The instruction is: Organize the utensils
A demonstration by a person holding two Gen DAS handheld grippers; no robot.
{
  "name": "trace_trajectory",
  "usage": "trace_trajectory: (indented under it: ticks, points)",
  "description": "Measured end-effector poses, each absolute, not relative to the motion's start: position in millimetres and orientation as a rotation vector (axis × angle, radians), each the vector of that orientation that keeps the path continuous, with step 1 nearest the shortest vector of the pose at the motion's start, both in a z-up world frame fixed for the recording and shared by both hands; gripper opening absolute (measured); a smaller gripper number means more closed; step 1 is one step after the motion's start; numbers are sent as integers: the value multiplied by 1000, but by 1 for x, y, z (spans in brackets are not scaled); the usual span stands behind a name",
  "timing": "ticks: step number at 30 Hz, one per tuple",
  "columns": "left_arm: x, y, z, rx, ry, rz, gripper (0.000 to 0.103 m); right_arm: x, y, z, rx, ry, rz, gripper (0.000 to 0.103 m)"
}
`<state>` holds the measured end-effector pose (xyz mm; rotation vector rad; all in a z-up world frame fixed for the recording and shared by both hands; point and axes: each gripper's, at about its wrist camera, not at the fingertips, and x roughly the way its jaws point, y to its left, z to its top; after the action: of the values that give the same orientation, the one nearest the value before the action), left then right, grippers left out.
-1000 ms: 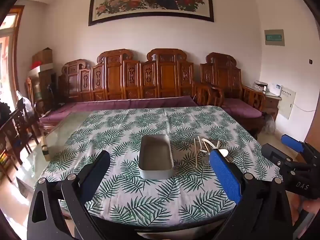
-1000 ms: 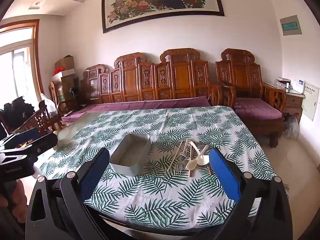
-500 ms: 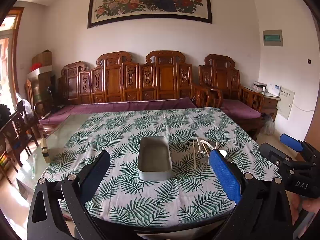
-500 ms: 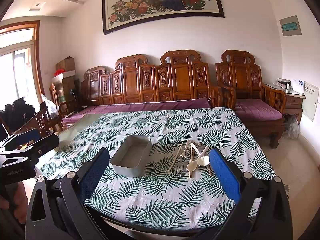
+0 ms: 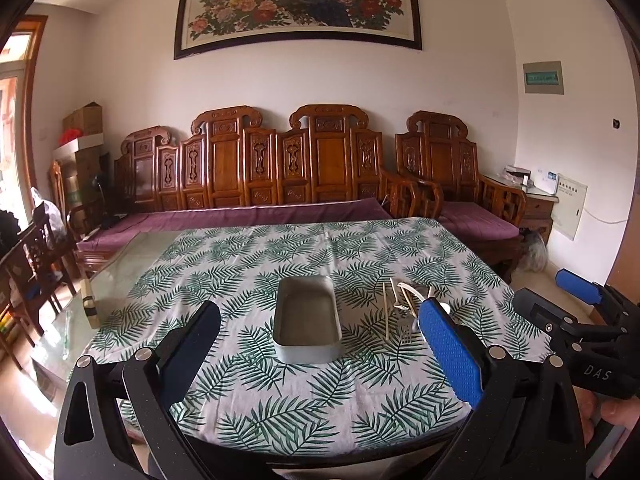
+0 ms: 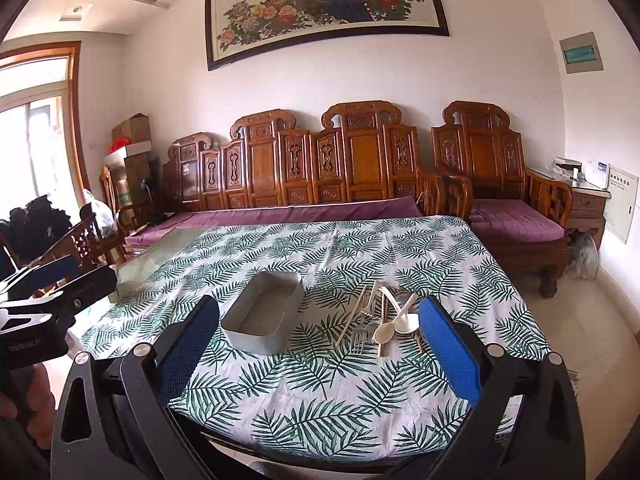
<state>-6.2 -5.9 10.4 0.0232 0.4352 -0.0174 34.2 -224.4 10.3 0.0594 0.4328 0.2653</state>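
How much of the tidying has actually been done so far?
Nothing yet. The metal tray sits empty on the leaf-print tablecloth, and the utensils, forks, spoons and chopsticks, lie piled beside it. The left gripper and right gripper are both open, holding nothing. Every utensil is left to move.

Both grippers hover side by side, level and facing forward, the left gripper (image 5: 318,344) with its blue-padded fingers (image 5: 450,350) spread wide and holding nothing, the right gripper (image 6: 318,344) just as wide and bare.
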Motion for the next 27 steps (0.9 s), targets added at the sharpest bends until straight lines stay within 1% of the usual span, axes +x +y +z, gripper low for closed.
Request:
trace_trajectory:
  ticks: [27]
  points:
    - [-9, -1, 11, 18, 428, -21, 96, 32, -225, 13, 59, 429, 265, 100]
